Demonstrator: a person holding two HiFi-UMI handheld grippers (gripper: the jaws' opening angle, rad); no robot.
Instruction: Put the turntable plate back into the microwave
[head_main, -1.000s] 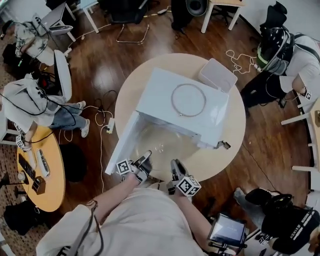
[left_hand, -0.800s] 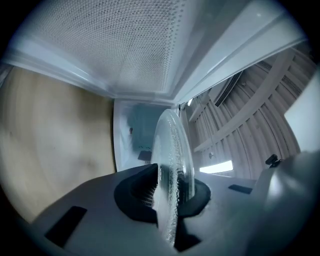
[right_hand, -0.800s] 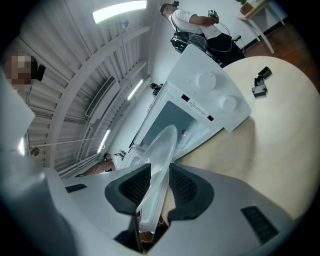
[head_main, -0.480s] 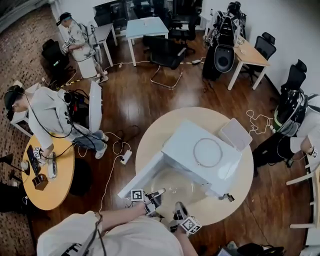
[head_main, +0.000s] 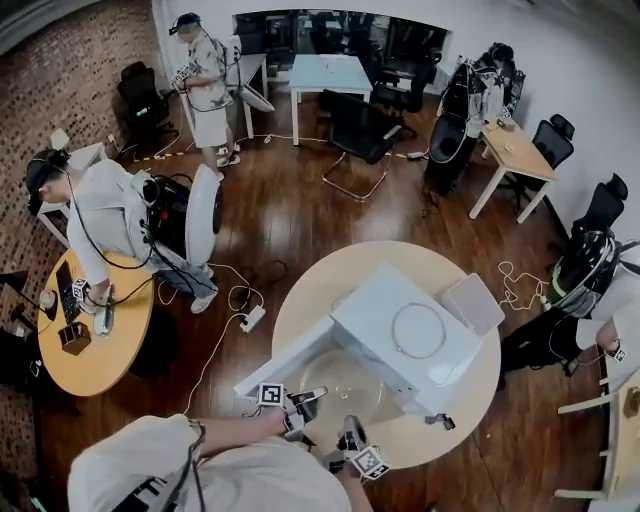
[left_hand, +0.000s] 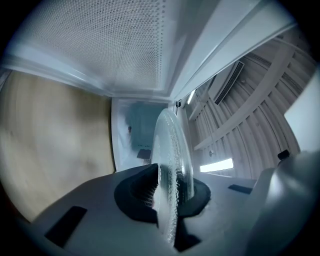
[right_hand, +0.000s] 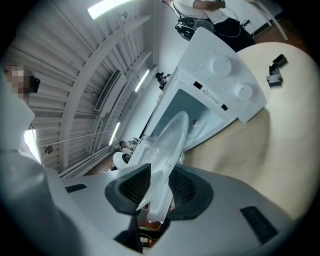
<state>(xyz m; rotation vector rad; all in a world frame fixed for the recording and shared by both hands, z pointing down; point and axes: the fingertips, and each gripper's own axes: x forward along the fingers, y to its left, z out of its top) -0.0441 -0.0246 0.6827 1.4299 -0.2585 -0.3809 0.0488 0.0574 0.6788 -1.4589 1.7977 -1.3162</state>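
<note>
Roughly level turntable plate (head_main: 350, 385) facing microwave (head_main: 372, 305), left tongs (head_main: 314, 396), right tongs (head_main: 350, 433) pinching its rim.

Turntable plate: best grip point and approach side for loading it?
Pinch the rim of the turntable plate on its side facing away from the microwave. It is a thin disc, so only the edge fits between pads, and the far edge should stay free to enter. Left gripper and right gripper grip there.
</note>
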